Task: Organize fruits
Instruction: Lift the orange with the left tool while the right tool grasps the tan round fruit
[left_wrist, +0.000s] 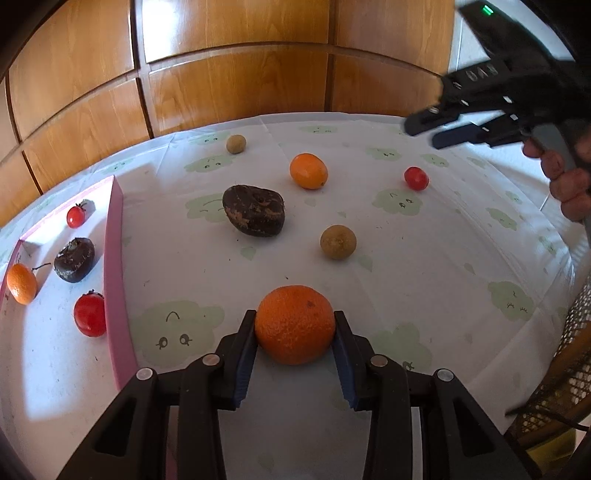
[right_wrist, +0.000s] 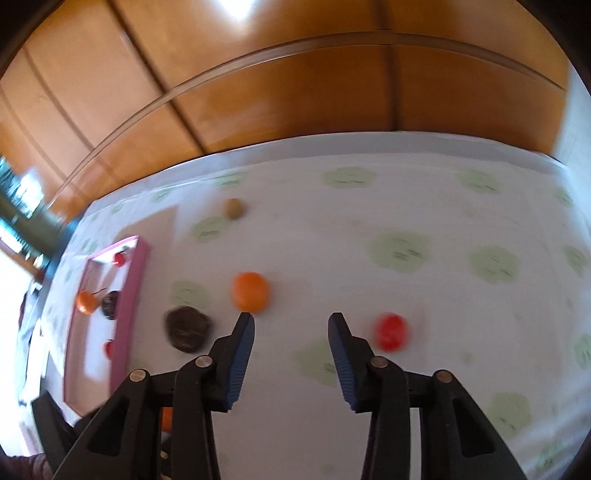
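Note:
My left gripper (left_wrist: 294, 323) is shut on a large orange (left_wrist: 294, 324) low over the cloth. A pink tray (left_wrist: 115, 258) at the left holds two tomatoes (left_wrist: 89, 314), a small orange (left_wrist: 21, 283) and a dark fruit (left_wrist: 74, 259). On the cloth lie a big dark fruit (left_wrist: 254, 215), an orange (left_wrist: 308, 171), a brown round fruit (left_wrist: 338, 242), another (left_wrist: 236, 143) and a tomato (left_wrist: 416, 178). My right gripper (right_wrist: 291, 317) is open and empty in the air, above an orange (right_wrist: 249, 291) and a tomato (right_wrist: 390, 331); it also shows in the left wrist view (left_wrist: 428, 131).
The table (left_wrist: 424, 277) has a white cloth with green cloud prints. Wooden panelling (left_wrist: 236, 74) stands behind it. A wicker chair (left_wrist: 561, 387) is at the right edge. The pink tray (right_wrist: 129, 295) shows at the left of the blurred right wrist view.

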